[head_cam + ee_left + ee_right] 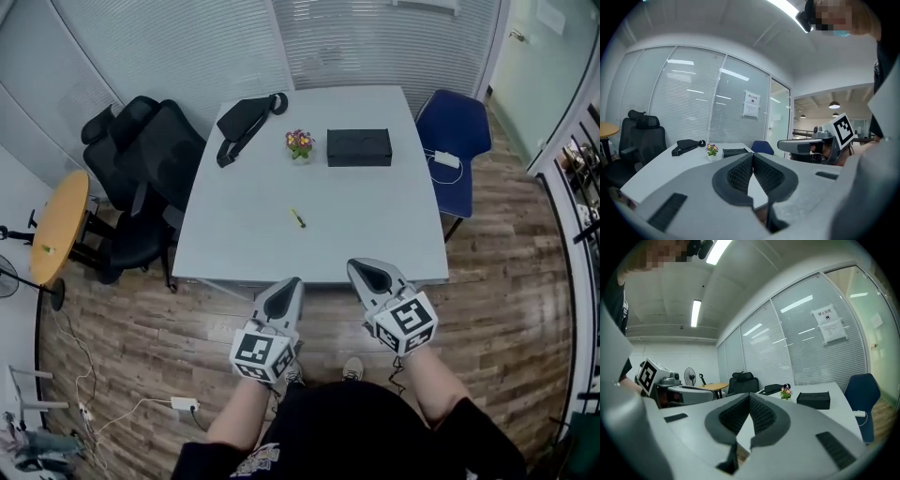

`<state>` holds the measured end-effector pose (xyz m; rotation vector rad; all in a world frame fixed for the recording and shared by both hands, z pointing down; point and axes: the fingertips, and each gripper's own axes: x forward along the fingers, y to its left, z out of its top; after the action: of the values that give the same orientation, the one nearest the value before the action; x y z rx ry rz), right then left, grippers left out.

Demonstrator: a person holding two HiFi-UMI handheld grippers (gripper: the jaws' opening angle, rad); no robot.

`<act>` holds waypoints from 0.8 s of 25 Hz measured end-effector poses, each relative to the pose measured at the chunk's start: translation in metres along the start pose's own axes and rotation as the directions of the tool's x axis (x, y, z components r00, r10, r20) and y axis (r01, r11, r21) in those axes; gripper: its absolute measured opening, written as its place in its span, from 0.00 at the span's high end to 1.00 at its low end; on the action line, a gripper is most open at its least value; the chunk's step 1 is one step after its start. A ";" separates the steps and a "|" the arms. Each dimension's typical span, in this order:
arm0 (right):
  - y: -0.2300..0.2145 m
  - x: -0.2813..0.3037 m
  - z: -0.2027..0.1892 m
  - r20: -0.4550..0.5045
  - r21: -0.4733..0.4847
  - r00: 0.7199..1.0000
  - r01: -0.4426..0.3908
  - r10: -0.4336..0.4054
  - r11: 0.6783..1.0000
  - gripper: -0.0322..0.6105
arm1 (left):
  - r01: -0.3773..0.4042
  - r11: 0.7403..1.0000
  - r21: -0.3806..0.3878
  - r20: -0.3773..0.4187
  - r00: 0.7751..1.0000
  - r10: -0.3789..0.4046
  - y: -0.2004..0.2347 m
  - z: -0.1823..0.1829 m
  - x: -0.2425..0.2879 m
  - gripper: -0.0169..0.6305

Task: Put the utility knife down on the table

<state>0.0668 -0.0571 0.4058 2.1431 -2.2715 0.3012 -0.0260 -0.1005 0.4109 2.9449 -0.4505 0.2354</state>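
The utility knife [297, 217], small and yellow, lies alone on the grey table [234, 244], near its middle. My left gripper [292, 282] hangs at the table's front edge, shut, with nothing between its pads. My right gripper [362, 266] is beside it, over the same edge, also shut and empty. In the left gripper view the jaws [752, 157] meet at the tips, and so do those in the right gripper view [749, 400]. The knife is about a hand's length beyond both grippers and shows in neither gripper view.
At the table's far side are a black bag [246, 117], a small flower pot [300, 143] and a black box [359, 147]. A blue chair [455, 141] stands at the right, black office chairs [145, 159] and a round yellow table [58, 225] at the left.
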 end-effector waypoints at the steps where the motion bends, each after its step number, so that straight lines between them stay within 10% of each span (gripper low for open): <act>1: 0.004 0.002 -0.001 0.000 0.001 1.000 -0.001 0.001 1.000 0.95 | 0.001 1.000 0.002 0.001 1.000 -0.001 0.002 0.000 -0.003 0.96; 20: 0.043 0.022 -0.005 -0.006 0.015 0.992 0.126 -0.126 0.992 0.95 | 0.119 0.993 0.009 0.012 0.993 -0.119 0.039 0.005 -0.031 0.97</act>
<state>0.0221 -0.0757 0.4077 2.2776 -2.1264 0.3227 -0.0660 -0.1295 0.4054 2.9701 -0.2742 0.2049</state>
